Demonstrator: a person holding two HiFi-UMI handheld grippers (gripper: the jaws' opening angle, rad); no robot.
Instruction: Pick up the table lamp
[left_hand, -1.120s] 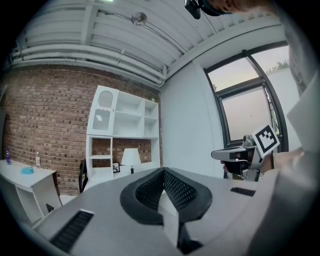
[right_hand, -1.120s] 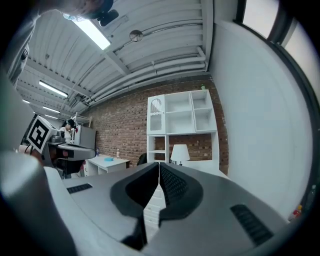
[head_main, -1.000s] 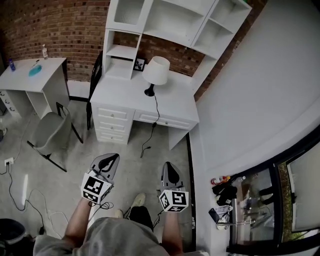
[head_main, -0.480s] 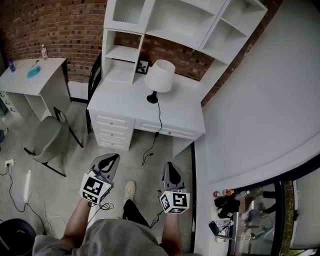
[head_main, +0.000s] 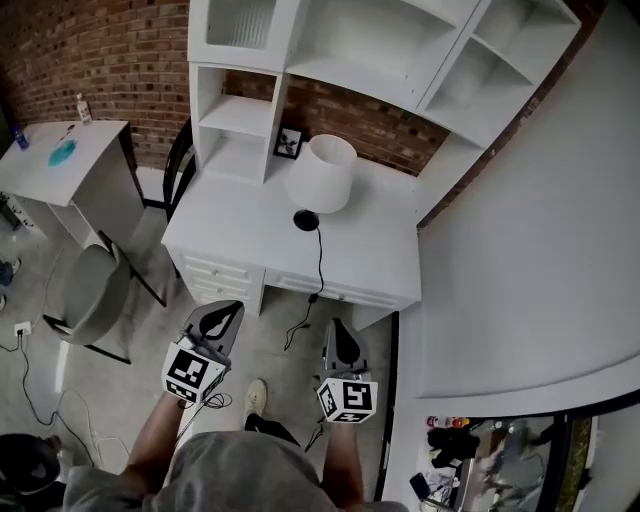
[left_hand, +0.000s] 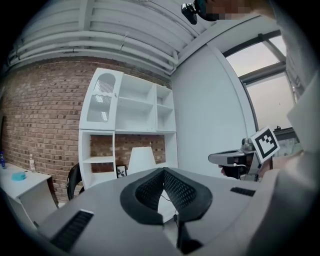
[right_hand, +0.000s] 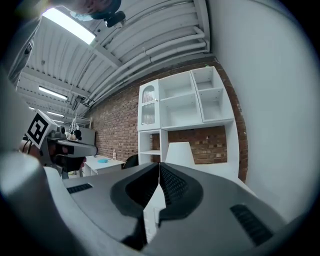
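The table lamp (head_main: 320, 178) has a white shade and a black round base. It stands on the white desk (head_main: 240, 225), its black cord hanging over the front edge. In the left gripper view the lamp (left_hand: 141, 160) shows beyond the jaws, and the right gripper view has the lamp (right_hand: 180, 153) ahead too. My left gripper (head_main: 222, 316) and right gripper (head_main: 338, 335) are held over the floor in front of the desk, well short of it. Both are shut with nothing between their jaws.
A white shelf unit (head_main: 330, 60) rises over the desk against the brick wall. A small framed picture (head_main: 289, 143) sits behind the lamp. A grey chair (head_main: 85, 295) and a second white table (head_main: 60, 165) stand at the left. A white wall (head_main: 520, 250) runs along the right.
The desk and lamp have grown larger and come lower in the head view as I walk toward them. Both grippers stay shut and keep their place in front of my body.
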